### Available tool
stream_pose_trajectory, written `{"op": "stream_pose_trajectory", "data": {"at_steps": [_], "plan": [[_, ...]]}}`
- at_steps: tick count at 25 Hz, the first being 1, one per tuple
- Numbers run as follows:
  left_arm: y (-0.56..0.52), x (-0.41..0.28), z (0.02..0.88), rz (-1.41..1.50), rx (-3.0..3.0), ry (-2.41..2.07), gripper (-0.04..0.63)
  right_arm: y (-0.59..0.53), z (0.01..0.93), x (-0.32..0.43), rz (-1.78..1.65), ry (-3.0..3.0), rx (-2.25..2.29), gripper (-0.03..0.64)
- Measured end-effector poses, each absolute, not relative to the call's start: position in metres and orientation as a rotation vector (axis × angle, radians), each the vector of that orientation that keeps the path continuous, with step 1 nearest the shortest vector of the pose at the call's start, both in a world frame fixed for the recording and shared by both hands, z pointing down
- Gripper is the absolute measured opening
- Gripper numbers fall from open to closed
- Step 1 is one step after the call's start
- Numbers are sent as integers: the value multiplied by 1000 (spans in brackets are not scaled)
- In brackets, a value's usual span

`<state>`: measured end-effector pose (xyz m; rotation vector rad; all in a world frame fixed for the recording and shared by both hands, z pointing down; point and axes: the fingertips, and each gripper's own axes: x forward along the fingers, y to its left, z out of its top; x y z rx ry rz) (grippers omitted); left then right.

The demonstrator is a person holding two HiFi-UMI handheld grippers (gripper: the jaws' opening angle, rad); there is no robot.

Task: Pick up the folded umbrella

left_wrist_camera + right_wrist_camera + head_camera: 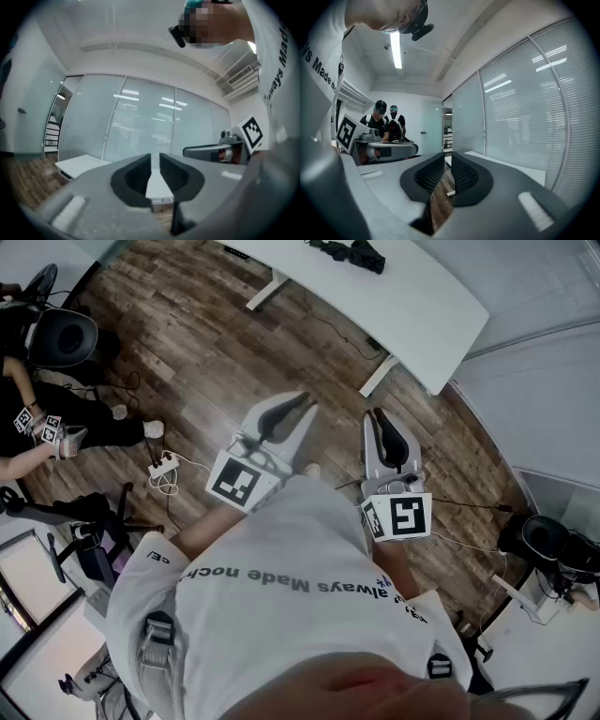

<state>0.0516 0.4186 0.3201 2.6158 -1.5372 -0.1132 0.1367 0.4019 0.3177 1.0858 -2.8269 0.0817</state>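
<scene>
While the left tool (307, 410) and right tool (376, 414) hang short of the white worktop (412, 296), each with jaws together and empty, the folded umbrella (352, 253) lies at that worktop's far edge, well apart from both.

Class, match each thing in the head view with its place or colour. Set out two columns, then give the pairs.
Things:
1 long white desk
2 white power strip
3 black office chair
4 plank floor

Place or colour:
a brown wood
b top left corner
c on the floor, left of the left claw
d across the top, towards the right

Pairs: 1-d, 2-c, 3-b, 4-a
</scene>
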Motion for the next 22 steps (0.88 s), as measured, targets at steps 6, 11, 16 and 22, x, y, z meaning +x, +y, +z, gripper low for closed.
{"op": "stream_pose_trajectory", "data": {"at_steps": [6, 11, 16, 22], "plan": [[415, 26, 325, -125, 2606, -1529, 57, 397, 321, 112, 96, -2822, 1103, 44], [412, 11, 335, -94, 2612, -1512, 57, 393, 331, 96, 117, -2810, 1101, 43], [394, 9, 340, -111, 2601, -1502, 55, 374, 339, 91, 134, -2808, 1092, 43], [333, 31, 342, -121, 2598, -1487, 49, 316, 346, 109, 153, -2815, 1095, 41]]}}
